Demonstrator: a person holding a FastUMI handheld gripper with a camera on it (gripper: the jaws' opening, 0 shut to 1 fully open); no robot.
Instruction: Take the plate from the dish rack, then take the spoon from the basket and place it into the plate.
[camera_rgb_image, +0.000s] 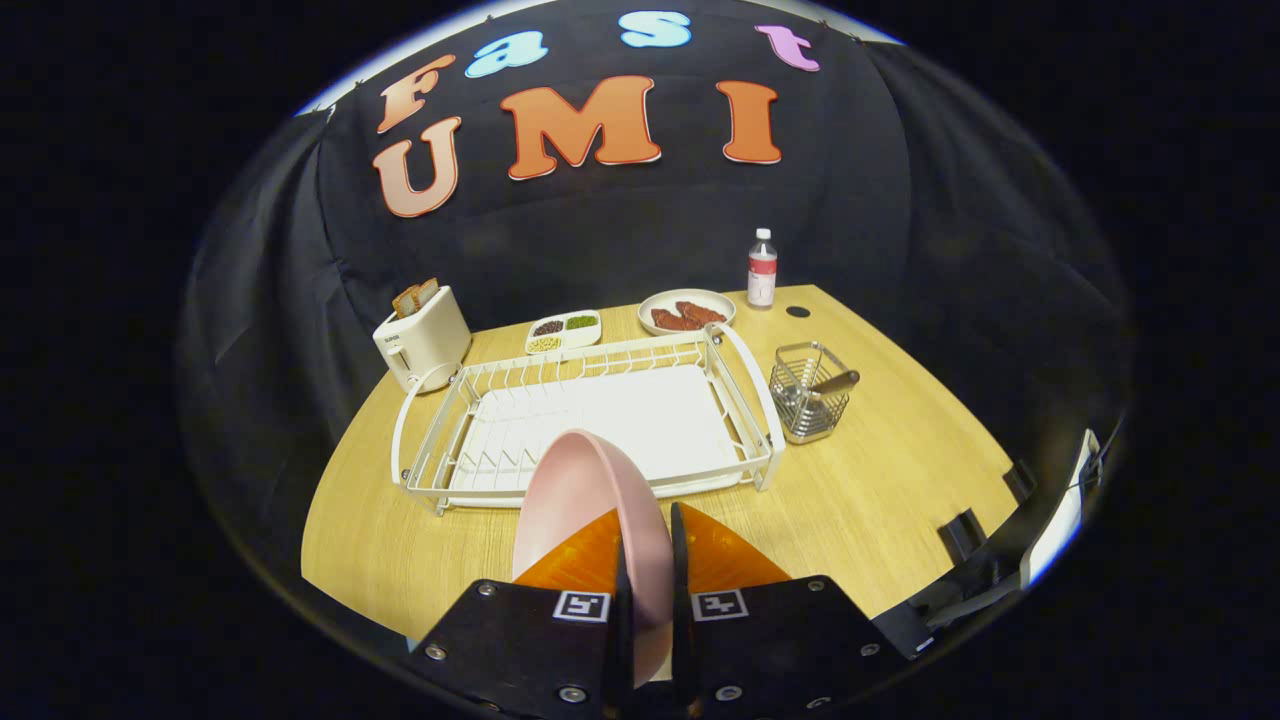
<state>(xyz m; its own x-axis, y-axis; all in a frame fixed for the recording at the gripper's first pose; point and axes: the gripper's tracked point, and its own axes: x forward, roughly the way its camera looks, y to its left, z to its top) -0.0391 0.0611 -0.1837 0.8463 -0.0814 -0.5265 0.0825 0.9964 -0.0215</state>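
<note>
- Two fingers of the gripper (648, 530) pinch the pink plate (580, 500) on edge, lower centre: you risk slippage.
- Lowering it carelessly, you may strike the dish rack (440, 480).

Basket (810, 391) right of dish rack (590, 420)
</note>
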